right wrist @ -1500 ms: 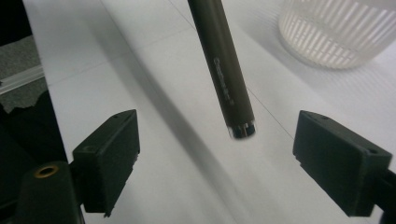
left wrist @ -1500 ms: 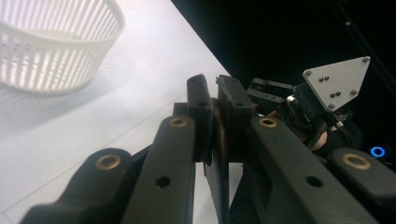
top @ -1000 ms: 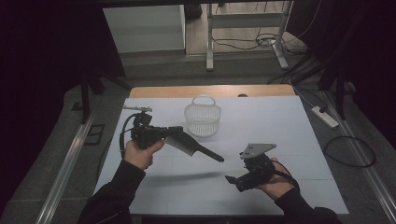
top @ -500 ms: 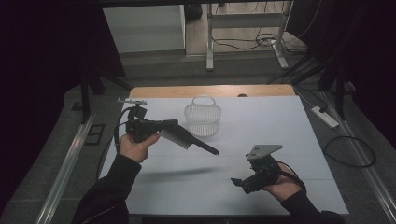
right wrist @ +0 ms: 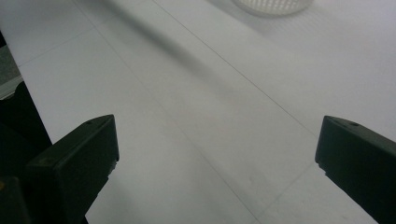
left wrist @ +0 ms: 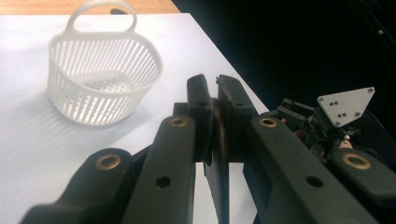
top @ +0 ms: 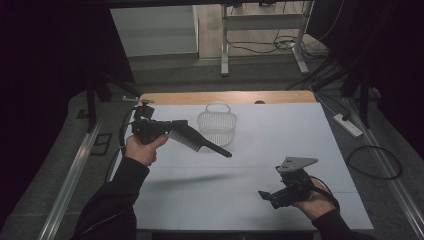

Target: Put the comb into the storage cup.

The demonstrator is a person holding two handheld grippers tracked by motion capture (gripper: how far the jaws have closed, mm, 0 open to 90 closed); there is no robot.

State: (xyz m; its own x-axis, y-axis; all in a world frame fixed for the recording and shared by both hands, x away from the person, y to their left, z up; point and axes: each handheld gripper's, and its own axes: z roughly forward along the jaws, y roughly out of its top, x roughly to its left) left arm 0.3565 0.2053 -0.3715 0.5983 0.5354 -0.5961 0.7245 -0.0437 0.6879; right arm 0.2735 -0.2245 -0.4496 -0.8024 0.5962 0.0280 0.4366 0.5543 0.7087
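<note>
The left gripper (top: pixel 172 131) is held up above the left part of the white table (top: pixel 300 125), its jaws clamped on a black comb (top: pixel 200 142) that slants down to the right, its tip in the air just in front of the white basket (top: pixel 217 125). The basket stands toward the far middle of the table. The right gripper (top: pixel 267 196) hangs low over the near right corner, well apart from the comb, with its jaws spread wide and nothing between them.
</note>
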